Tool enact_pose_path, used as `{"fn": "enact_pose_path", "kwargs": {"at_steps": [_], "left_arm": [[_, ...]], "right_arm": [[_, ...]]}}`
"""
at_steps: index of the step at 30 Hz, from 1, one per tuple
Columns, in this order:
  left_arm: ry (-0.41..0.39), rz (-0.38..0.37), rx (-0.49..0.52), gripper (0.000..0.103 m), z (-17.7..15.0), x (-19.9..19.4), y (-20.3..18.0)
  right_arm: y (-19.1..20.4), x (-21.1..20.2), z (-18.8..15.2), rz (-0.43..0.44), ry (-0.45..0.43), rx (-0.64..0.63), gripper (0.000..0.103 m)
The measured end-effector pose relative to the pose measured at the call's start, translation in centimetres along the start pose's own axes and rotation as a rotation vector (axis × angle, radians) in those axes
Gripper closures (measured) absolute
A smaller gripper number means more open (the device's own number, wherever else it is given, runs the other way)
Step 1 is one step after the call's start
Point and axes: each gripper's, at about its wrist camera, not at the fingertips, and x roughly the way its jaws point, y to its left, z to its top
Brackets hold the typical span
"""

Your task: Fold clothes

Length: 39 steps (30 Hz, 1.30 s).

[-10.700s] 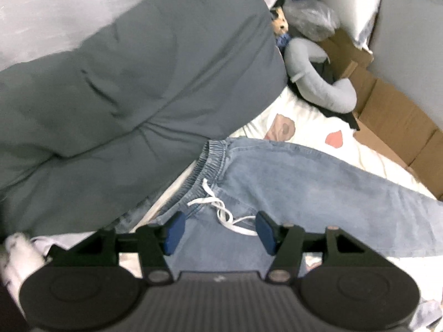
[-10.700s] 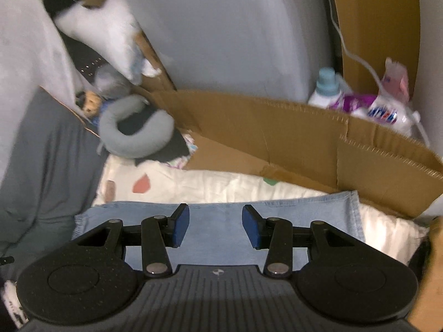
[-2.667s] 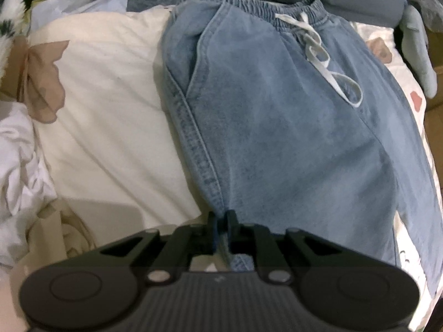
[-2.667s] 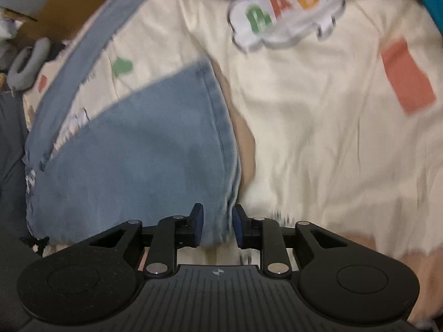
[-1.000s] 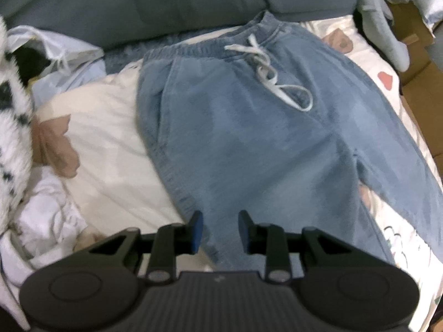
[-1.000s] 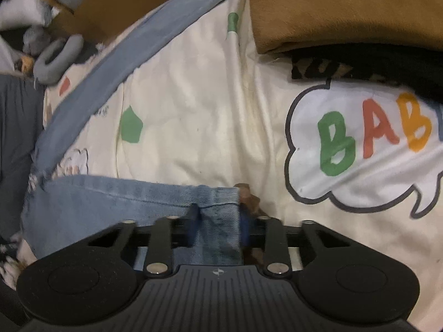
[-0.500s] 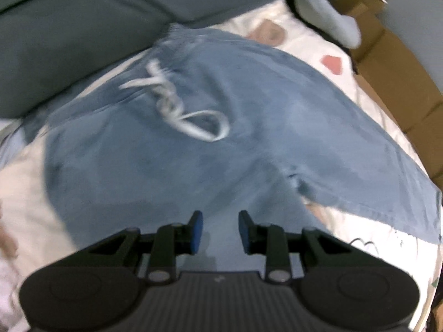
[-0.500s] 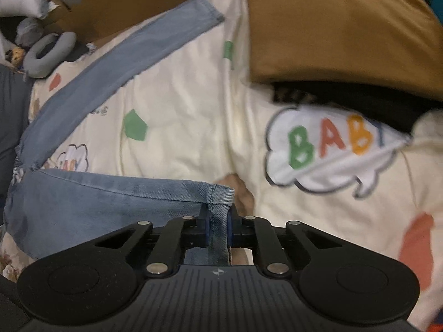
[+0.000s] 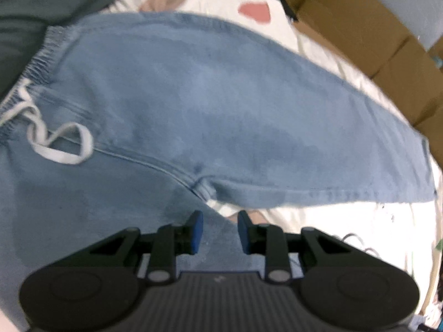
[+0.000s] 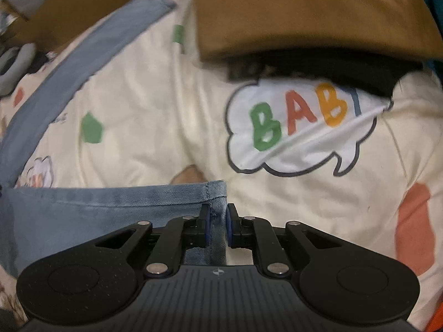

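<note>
Left gripper (image 9: 218, 231), jaws apart, above jeans (image 9: 221, 116) crotch.

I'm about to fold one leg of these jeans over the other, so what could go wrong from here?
The right tongs pinch only the hem corner of the jeans; that thin grip may slip when lifted. The left tongs stand open above the crotch, holding nothing, so the waist could drag along. The loose drawstring could get bunched inside the fold.
</note>
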Motion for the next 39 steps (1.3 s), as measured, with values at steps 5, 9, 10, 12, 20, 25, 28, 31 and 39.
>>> {"fn": "enact_pose_path", "kwargs": {"at_steps": [5, 9, 10, 12, 20, 25, 28, 31, 39], "left_arm": [[0.107, 0.079, 0.038, 0.075, -1.6, 2.9, 0.8], [0.083, 0.058, -0.020, 0.075, -2.6, 1.1, 2.4], [0.075, 0.063, -0.024, 0.075, -3.0, 0.3, 2.9], [0.065, 0.081, -0.029, 0.075, -3.7, -1.4, 4.0], [0.031, 0.160, -0.110, 0.073, -6.0, -8.5, 8.9], [-0.004, 0.167, -0.162, 0.070, -6.2, -11.1, 10.9], [-0.018, 0.161, -0.185, 0.070, -6.6, -12.3, 11.8], [-0.043, 0.130, -0.219, 0.070, -7.3, -13.2, 12.3], [-0.055, 0.108, -0.279, 0.070, -10.1, -14.8, 14.4]], "right_arm": [[-0.7, -1.2, -0.5, 0.013, 0.001, 0.042, 0.078], [-1.7, -3.0, -1.8, 0.044, 0.037, 0.063, 0.073], [-2.0, -3.3, -2.3, 0.056, 0.050, 0.068, 0.069], [-2.6, -3.8, -3.4, 0.079, 0.078, 0.076, 0.064], [-4.4, -5.1, -7.4, 0.179, 0.121, 0.130, 0.064], [-4.2, -4.4, -9.7, 0.249, 0.212, 0.155, 0.063], [-4.8, -3.5, -11.9, 0.288, 0.271, 0.248, 0.063], [-5.2, -2.6, -13.8, 0.312, 0.327, 0.305, 0.063], [-7.5, -1.2, -15.7, 0.294, 0.265, 0.476, 0.057]]}}
